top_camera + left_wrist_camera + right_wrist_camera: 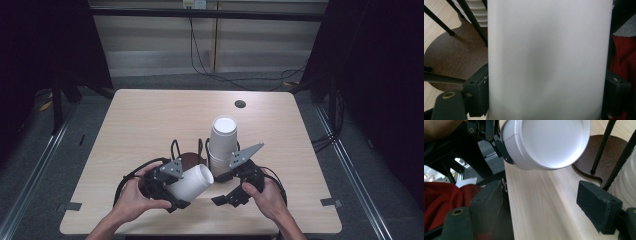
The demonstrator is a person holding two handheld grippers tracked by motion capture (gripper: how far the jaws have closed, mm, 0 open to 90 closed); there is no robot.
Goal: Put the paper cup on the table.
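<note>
A single white paper cup [196, 180] lies tilted in my left gripper [180, 192], its closed bottom pointing toward the stack. In the left gripper view the cup's wall [549, 50] spans the space between both pads, and the left gripper [546, 96] is shut on it. A stack of white cups [223, 142] stands upside down in a black wire holder on a brown round base [189, 160]. My right gripper [222, 188] sits open just right of the held cup, beside the stack. In the right gripper view the cup [546, 142] hangs above the open right gripper [544, 205].
The wooden table [150, 125] has a dark round hole [240, 104] near its far edge. The holder's wire rods [604, 142] and the stack's ribbed rims [627, 185] stand close to the right gripper's right pad. Cables lie on the floor beyond the table.
</note>
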